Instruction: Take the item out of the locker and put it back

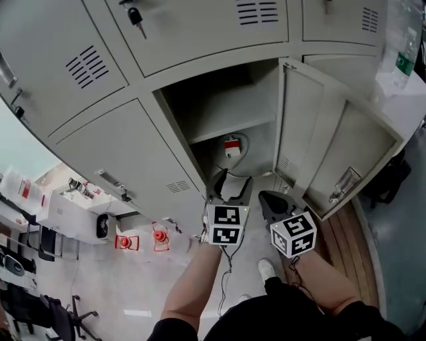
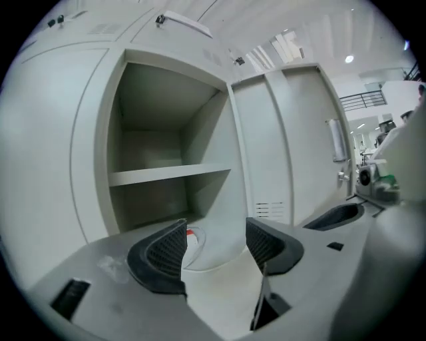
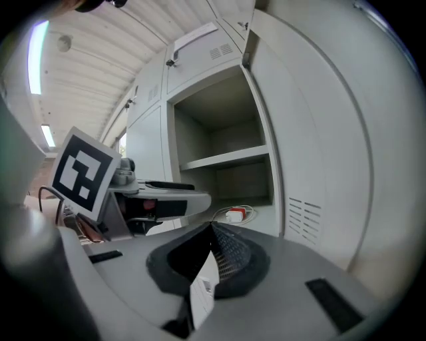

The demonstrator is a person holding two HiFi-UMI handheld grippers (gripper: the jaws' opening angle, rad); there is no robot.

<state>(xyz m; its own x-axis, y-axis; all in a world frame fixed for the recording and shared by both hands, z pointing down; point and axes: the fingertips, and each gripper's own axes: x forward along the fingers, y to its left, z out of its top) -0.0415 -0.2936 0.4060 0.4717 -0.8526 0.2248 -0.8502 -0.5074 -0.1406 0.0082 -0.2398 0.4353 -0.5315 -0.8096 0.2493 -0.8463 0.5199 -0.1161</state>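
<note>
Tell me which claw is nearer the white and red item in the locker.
Left. The left claw, open, points straight at the item from in front of the locker; the right claw, shut, sits farther back and off to the right.

**Open locker, item inside, both grippers at the threshold**

One locker (image 1: pixel 174 100) in the grey bank stands open, its door (image 1: pixel 333 143) swung to the right. Below the inner shelf (image 1: pixel 229 123), a small red-and-white item (image 1: pixel 231 147) lies on the compartment floor with a white cable (image 1: pixel 245 142) looped round it. The left gripper (image 1: pixel 231 181) is held just before the opening, jaws apart and clear of the item. The right gripper (image 1: pixel 267 198) sits beside it, its dark jaws together. A key (image 1: pixel 135 16) hangs in an upper door.
</note>
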